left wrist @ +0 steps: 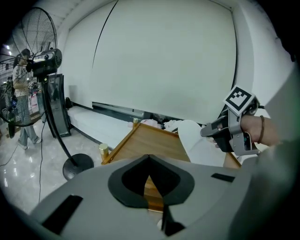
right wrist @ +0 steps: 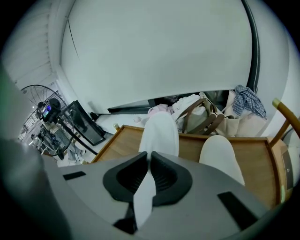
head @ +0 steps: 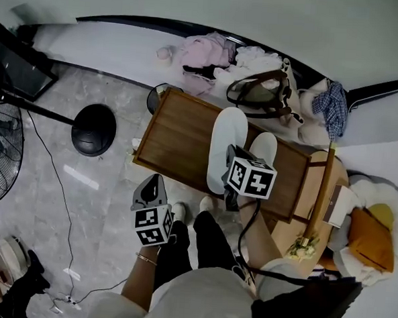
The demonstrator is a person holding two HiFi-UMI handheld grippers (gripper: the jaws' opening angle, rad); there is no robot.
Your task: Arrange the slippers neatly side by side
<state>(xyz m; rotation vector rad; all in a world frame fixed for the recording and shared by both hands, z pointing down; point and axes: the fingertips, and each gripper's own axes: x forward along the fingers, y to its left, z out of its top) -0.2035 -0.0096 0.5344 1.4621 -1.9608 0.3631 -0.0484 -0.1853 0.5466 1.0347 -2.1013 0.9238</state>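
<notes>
Two white slippers lie on a wooden table (head: pixel 180 137). The longer left slipper (head: pixel 226 140) points away from me, and the right slipper (head: pixel 263 147) lies close beside it, set a little nearer. My right gripper (head: pixel 231 155) is shut on the near heel edge of the left slipper (right wrist: pixel 159 133), whose white sole runs between the pads; the other slipper (right wrist: pixel 220 157) is to its right. My left gripper (head: pixel 153 179) hovers off the table's near left edge, shut and empty (left wrist: pixel 149 159). From there I see the right gripper (left wrist: pixel 229 133) and a slipper (left wrist: pixel 194 140).
A fan's black round base (head: pixel 93 130) and pole stand on the tiled floor left of the table. Clothes (head: pixel 205 54) and a strapped bag (head: pixel 260 91) pile up behind it. A wooden chair (head: pixel 325 189) and an orange cushion (head: pixel 369 239) are at the right.
</notes>
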